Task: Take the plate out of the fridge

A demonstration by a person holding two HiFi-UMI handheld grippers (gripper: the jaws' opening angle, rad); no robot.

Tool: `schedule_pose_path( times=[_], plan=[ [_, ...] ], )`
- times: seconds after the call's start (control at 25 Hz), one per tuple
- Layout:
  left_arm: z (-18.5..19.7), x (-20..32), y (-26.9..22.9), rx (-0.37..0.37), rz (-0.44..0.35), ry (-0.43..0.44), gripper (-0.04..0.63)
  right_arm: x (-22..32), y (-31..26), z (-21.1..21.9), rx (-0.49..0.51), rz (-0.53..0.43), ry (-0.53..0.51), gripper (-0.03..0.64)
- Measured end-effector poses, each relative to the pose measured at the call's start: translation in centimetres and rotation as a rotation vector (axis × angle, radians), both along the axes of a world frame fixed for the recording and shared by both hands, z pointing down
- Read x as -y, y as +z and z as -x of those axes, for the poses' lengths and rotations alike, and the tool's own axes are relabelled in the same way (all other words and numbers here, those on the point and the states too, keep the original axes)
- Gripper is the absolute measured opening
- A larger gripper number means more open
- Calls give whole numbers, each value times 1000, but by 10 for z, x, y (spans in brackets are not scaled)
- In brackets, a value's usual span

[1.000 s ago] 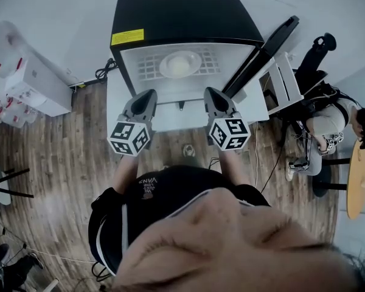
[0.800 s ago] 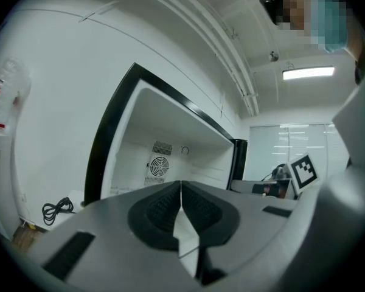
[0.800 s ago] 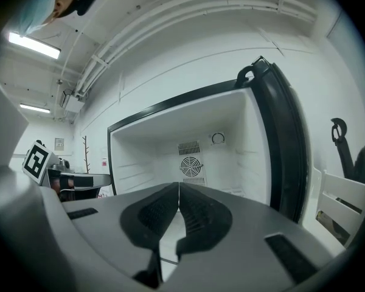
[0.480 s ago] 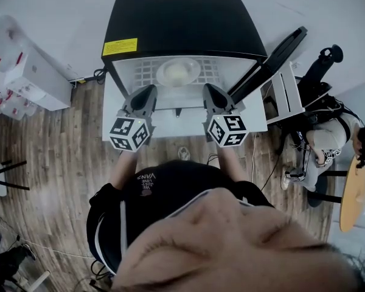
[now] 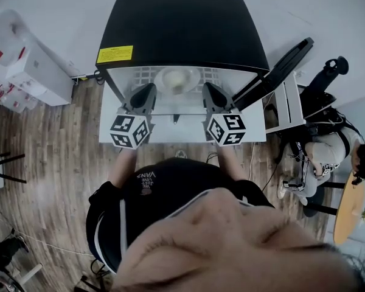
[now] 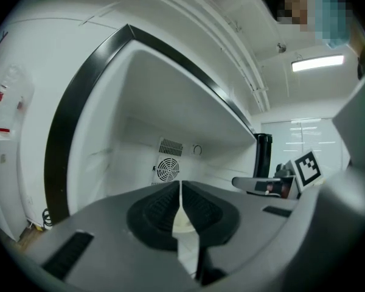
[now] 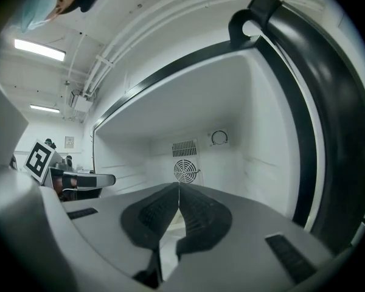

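The black mini fridge stands open, its door swung to the right. A white plate sits on the wire shelf inside, with the left gripper and right gripper flanking it at the opening.

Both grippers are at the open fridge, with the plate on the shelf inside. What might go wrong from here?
1. The left gripper and right gripper are both shut. Pushed in like that, they may shove the plate back instead of gripping it.
2. The plate lies on a wire shelf. Dragged out, it may catch and tilt.
3. The open door stands near the right gripper and may get knocked.
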State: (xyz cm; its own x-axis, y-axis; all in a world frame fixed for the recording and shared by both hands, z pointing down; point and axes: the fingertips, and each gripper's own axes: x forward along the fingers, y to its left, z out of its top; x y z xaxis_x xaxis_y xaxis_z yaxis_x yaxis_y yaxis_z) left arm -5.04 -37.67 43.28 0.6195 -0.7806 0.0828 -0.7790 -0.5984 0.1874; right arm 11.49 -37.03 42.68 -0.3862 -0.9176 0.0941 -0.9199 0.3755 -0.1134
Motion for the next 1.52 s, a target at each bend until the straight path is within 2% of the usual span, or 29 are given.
schedule_pose_path(
  times=[0.28, 0.68, 0.72, 0.8, 1.0, 1.2, 1.4, 1.52],
  plan=[
    [-2, 11, 21, -30, 99, -25, 18, 11, 2, 1, -7, 5, -28, 12],
    [-2, 17, 47, -143, 229, -40, 21, 16, 10, -2, -12, 29, -41, 12],
    [-3, 17, 49, -156, 239, -37, 35, 16, 11, -2, -11, 30, -42, 12],
    [-5, 16, 53, -182, 268, -28, 126, 16, 13, -2, -11, 34, -42, 12],
    [-10, 13, 63, -257, 339, -24, 161, 17, 14, 0, -13, 38, -46, 12],
    [-13, 10, 74, -357, 424, -25, 176, 16, 14, 3, -15, 39, -49, 12],
    [-18, 11, 76, -529, 511, -23, 178, 16, 15, 2, -10, 44, -49, 12],
    [-18, 13, 76, -578, 541, -24, 178, 16, 14, 2, -8, 46, -46, 12]
  ],
)
